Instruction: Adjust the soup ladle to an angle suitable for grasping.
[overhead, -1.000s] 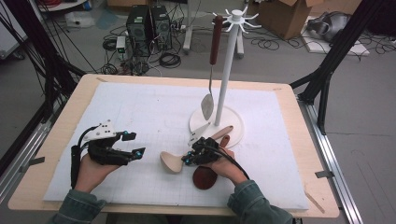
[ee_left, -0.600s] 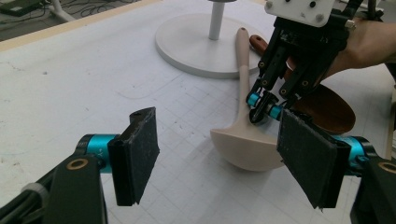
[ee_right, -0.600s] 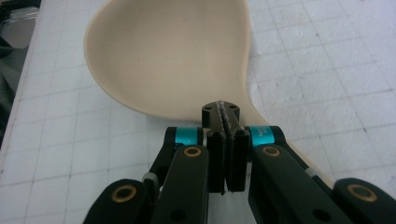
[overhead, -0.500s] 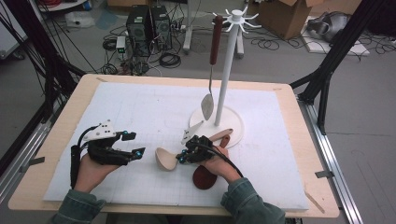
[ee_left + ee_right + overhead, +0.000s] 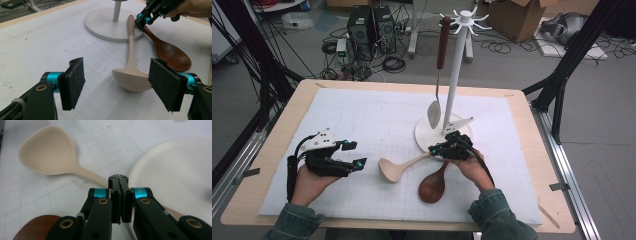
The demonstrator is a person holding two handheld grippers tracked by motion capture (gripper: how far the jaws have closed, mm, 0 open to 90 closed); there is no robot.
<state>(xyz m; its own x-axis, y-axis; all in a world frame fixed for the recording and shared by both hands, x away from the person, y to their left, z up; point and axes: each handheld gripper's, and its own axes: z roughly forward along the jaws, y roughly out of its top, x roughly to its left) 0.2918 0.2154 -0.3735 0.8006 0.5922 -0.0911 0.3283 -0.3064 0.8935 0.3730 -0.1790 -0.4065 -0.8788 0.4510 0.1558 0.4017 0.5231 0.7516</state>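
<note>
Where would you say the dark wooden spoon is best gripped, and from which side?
Probably mid-handle, from above, jaws across the shaft. The dark spoon lies flat, bowl toward the person, its thin handle running up toward the stand base. The pale ladle's handle crosses near its far end, where the right gripper sits, so that end is crowded.

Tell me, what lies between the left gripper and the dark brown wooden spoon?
The pale ladle lies there, its bowl nearest the open left gripper and the dark brown wooden spoon just beyond it. The high view and left gripper view show this.
</note>
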